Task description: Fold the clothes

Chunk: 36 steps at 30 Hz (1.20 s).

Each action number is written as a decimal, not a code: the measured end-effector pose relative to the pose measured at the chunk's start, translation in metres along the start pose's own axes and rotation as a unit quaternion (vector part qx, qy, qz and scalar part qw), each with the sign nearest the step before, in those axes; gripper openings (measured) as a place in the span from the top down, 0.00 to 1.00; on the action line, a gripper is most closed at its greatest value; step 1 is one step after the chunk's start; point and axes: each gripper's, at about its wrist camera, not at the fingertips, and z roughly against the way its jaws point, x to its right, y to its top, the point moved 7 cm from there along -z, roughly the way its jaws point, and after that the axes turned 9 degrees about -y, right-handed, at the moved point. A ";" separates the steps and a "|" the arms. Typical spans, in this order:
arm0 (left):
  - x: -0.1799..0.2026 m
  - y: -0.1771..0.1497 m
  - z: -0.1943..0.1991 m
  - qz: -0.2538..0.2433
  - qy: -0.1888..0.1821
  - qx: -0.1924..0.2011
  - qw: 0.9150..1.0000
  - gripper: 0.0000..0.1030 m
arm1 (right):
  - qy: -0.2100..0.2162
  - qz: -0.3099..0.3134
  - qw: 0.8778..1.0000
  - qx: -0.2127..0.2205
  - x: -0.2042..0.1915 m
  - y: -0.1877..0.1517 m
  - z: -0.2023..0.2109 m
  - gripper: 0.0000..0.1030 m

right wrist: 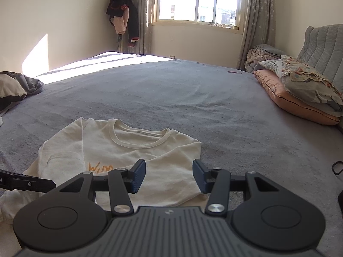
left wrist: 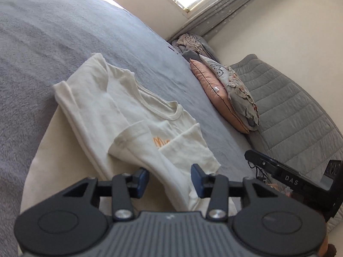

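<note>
A cream T-shirt [left wrist: 120, 115] with orange lettering lies on the grey bedspread [left wrist: 53, 32], both sleeves folded in over its chest. My left gripper [left wrist: 169, 177] hovers open over the shirt's lower part, nothing between its fingers. The same T-shirt [right wrist: 133, 150] shows in the right wrist view, collar away from me. My right gripper [right wrist: 169, 176] stands open just above the shirt's right side, fingers empty. The right gripper's black body [left wrist: 289, 180] appears at the right edge of the left wrist view; part of the left gripper [right wrist: 25, 183] pokes in at the left of the right wrist view.
Pink and floral pillows [right wrist: 300, 90] lie along the bed's right side against a grey quilted headboard [right wrist: 321, 47]. A heap of clothes [right wrist: 15, 87] sits at the far left of the bed. Dark garments [right wrist: 124, 12] hang by the window [right wrist: 197, 0].
</note>
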 end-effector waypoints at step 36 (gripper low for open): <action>-0.037 0.060 0.045 -0.231 0.099 -0.069 0.965 0.47 | 0.040 0.025 0.981 -0.190 -0.046 -0.092 0.023 0.71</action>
